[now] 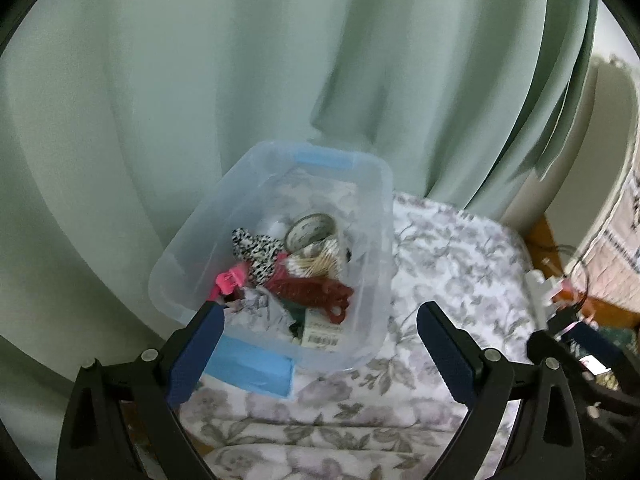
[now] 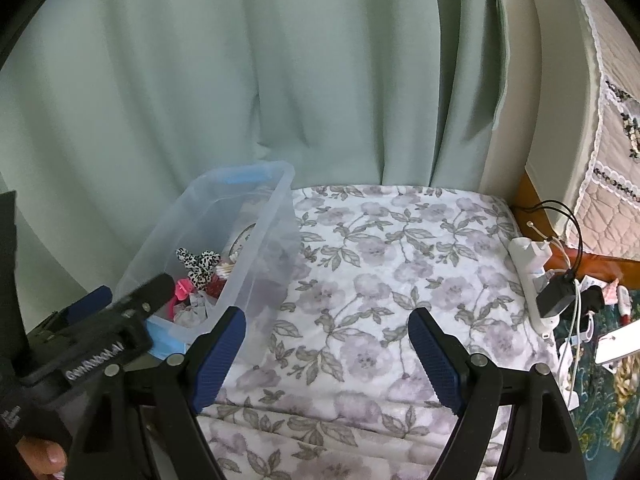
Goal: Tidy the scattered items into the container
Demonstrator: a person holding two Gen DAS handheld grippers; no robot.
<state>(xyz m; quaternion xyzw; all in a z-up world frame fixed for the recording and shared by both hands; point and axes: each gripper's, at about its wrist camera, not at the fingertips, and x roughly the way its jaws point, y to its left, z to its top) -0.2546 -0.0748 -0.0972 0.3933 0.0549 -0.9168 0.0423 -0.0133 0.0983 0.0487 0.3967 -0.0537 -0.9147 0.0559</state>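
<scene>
Both the left gripper (image 1: 320, 332) and right gripper (image 2: 328, 340) hover with jaws spread, empty (nothing pinched), since the clear plastic bin (image 1: 372, 216) seemingly already holds everything.

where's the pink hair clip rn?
In the clear bin, near its front-left corner: the pink hair clip sits beside the leopard-print scrunchie and dark red claw clip. The right wrist view shows it too.

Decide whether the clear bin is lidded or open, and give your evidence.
Open. The bin has no lid: its rim is bare and the tape roll, red clip and scrunchie show directly from above.
</scene>
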